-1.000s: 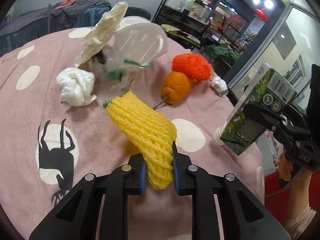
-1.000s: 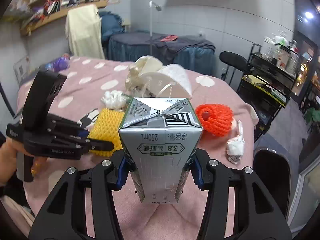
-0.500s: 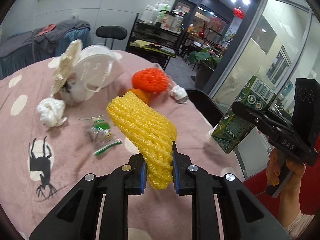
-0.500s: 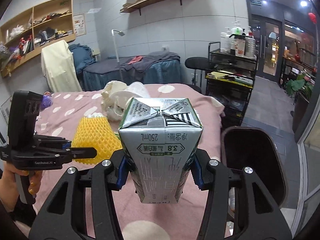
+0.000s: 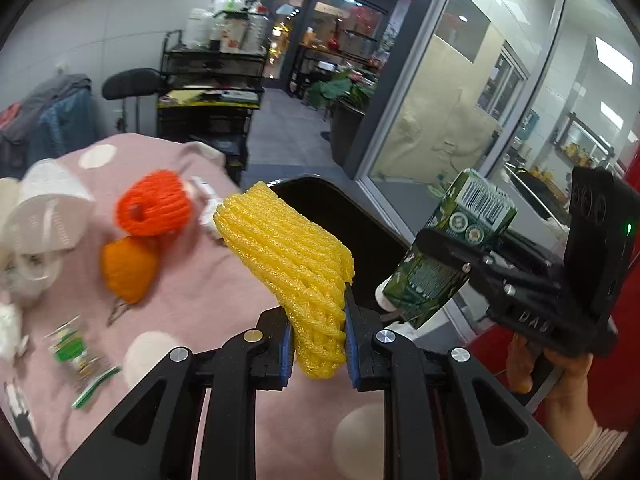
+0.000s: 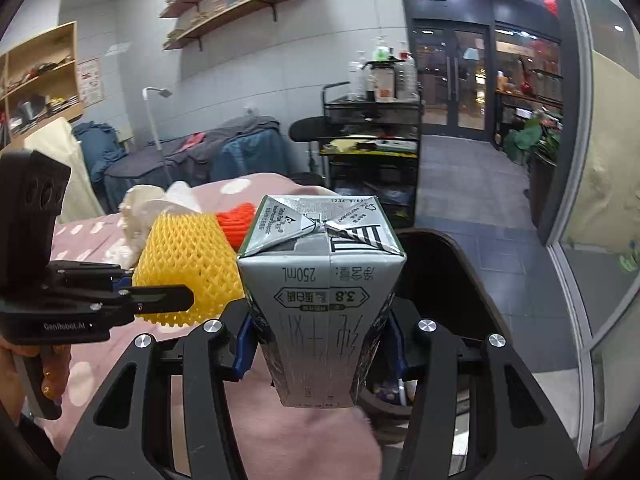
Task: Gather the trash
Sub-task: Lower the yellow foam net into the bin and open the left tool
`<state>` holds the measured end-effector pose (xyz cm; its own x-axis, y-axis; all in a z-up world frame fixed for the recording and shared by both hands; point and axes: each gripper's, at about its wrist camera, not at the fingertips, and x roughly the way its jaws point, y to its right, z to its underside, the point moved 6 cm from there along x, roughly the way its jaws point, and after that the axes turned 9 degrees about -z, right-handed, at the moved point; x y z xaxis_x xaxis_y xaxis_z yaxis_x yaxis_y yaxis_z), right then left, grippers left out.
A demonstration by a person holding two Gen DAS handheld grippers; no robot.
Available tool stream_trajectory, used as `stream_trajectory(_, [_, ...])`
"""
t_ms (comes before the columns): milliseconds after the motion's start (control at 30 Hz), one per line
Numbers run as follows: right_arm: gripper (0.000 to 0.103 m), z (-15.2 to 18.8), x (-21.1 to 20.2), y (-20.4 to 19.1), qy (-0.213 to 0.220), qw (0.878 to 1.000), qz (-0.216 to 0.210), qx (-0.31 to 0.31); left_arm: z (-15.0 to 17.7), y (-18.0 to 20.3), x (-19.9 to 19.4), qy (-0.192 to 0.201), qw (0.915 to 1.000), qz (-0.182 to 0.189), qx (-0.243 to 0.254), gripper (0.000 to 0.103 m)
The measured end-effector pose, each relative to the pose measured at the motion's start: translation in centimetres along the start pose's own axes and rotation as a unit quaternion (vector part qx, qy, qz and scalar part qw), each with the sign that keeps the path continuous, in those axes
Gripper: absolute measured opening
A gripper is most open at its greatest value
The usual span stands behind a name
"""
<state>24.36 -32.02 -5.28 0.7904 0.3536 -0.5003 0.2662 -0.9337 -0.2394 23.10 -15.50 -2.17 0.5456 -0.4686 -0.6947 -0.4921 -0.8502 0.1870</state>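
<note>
Left gripper jaws clamped on yellow foam net, right gripper jaws clamped on milk carton

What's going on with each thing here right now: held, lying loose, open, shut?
Left gripper: shut on yellow net.
Yellow net: held, squashed, off the table.
Right gripper: shut on carton.
Carton: held, upside down.
Red net: lying loose on table.
Orange: lying beside red net.
Bin: open.
</note>
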Motion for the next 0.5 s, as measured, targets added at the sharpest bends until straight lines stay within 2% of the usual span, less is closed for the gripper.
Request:
stream_trajectory(233, [0.051, 0.9, -0.5, 4.2, -0.004, 0.998, 0.058, 0.021, -2.2, 2.6, 4.8, -0.037, 0.9992, 0.013, 0.012, 0.020])
stream_trajectory(333, [0.051, 1.4, -0.4, 5.4, -0.007, 0.997, 0.063, 0.032, -2.8, 3.7, 7.3, -0.066, 0.9975, 0.025, 0.008, 0.020])
stream_trajectory(500, [0.051, 1.9, -0.2, 6.8, -0.011, 0.996, 0.074, 0.040, -2.9, 4.6, 11.2, -0.101, 0.9947, 0.007, 0.016, 0.020])
